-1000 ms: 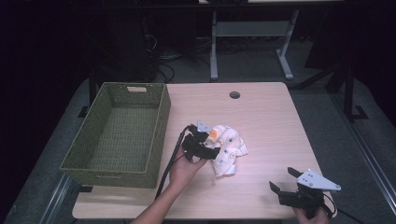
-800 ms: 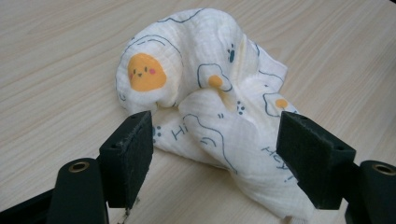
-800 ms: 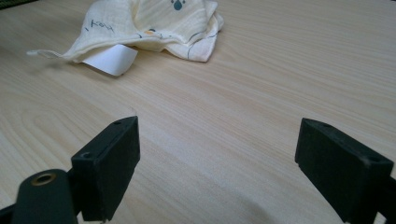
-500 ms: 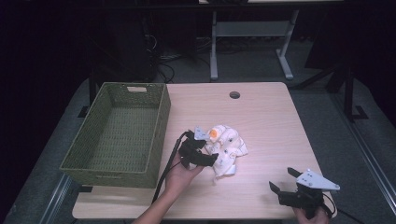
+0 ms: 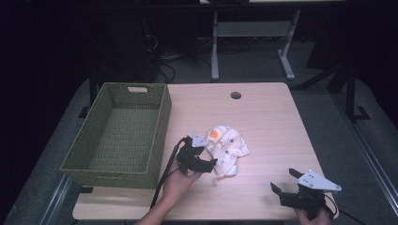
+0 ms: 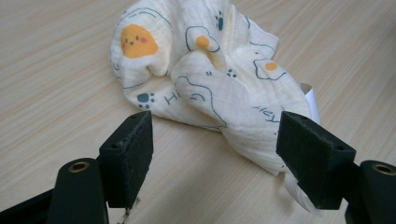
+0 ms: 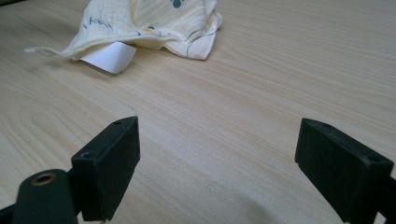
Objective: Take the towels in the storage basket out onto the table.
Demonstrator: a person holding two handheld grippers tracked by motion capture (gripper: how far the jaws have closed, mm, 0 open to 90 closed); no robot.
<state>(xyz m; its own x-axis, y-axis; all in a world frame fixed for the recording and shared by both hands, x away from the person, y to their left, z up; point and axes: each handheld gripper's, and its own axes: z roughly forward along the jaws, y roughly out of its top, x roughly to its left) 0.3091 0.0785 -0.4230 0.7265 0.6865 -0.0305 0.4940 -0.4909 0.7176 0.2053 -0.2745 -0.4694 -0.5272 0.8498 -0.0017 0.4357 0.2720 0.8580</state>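
Note:
A crumpled cream cloth [image 5: 227, 149] printed with eggs and paw marks lies near the middle of the wooden table [image 5: 267, 117]. In the left gripper view the cloth [image 6: 210, 79] sits just beyond the open jaws, one jaw beside its near corner. My left gripper [image 5: 206, 164] is open at the cloth's left edge, low over the table. My right gripper [image 5: 284, 180] is open near the table's front right, apart from the cloth. In the right gripper view the cloth [image 7: 149, 23] and its white label [image 7: 108, 57] lie farther off.
A green woven basket [image 5: 141, 101] stands on the table's left side, nothing inside it. A round cable hole [image 5: 235, 95] is at the far middle of the table. Dark floor, cables and a desk frame lie beyond.
My left gripper has drawn back toward the near edge, along the cloth's left side. The right gripper has stayed put.

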